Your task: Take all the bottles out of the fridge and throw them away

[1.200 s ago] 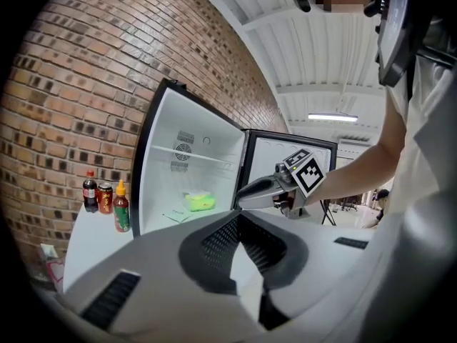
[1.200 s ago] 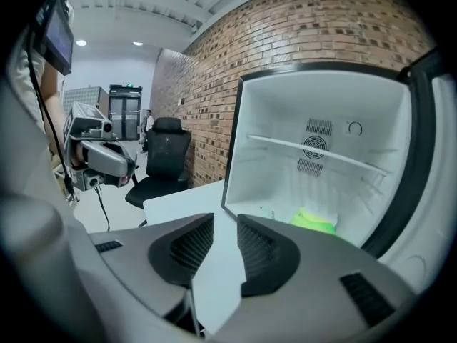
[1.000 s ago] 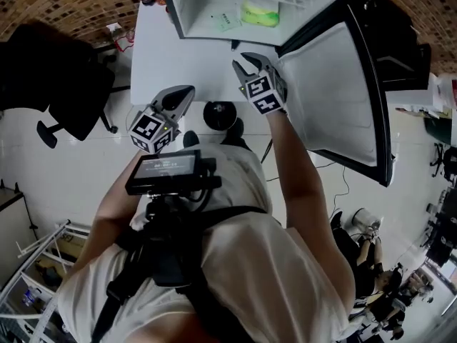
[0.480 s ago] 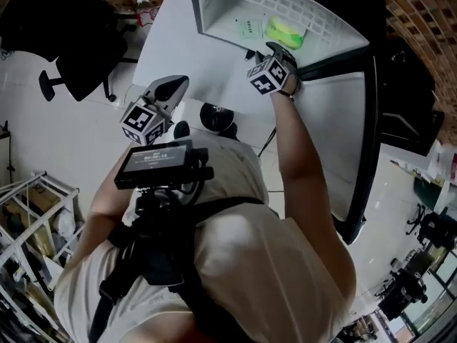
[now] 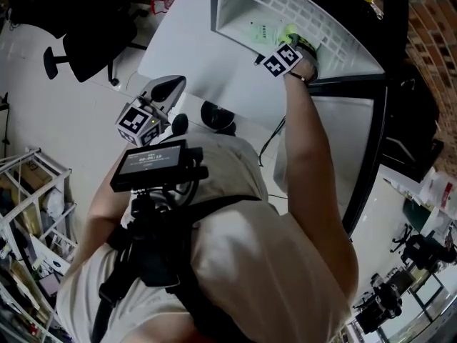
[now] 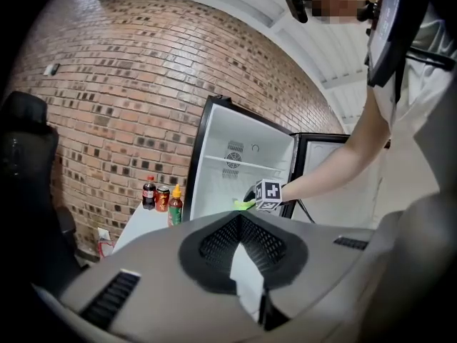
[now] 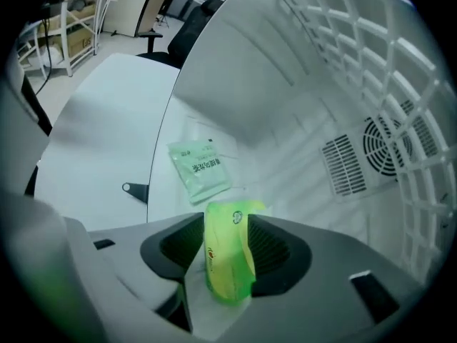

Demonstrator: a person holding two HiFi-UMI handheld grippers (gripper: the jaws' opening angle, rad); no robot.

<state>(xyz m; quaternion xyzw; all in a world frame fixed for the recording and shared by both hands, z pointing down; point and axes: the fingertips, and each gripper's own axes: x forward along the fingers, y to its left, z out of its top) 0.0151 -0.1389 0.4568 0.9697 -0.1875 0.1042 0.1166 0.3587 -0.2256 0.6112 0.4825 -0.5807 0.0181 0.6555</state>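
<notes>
Brick wall (image 6: 100, 84) backs the white counter (image 5: 193, 56) that carries a small fridge (image 6: 214, 184), its door (image 5: 335, 141) swung wide so the inside can be reached. No bottle shows inside the fridge in any view. The only bottles in sight, a cola bottle (image 6: 148, 191) and a sauce bottle (image 6: 176, 207) with a can (image 6: 162, 199) between them, stand on the counter just beside the fridge, against the wall. What the fridge does hold is a green packet (image 7: 227, 256) on its floor and a pale sachet (image 7: 200, 168) lying flat near it. The right hand-held gripper (image 7: 228, 221) reaches into the fridge, angled downward, and straddles the green packet. Its jaws have just been opening and stand spread wide, one on each side of the packet, which sits between them apparently unsqueezed. That spread probably serves to take in the packet's full width before a pinch, so this looks like the reach for a grasp not yet made. The left hand-held gripper (image 5: 170, 86) has its jaws pressed together on nothing and hangs near the person's chest, well apart from the fridge mouth, likely to stay out of the working arm's way
</notes>
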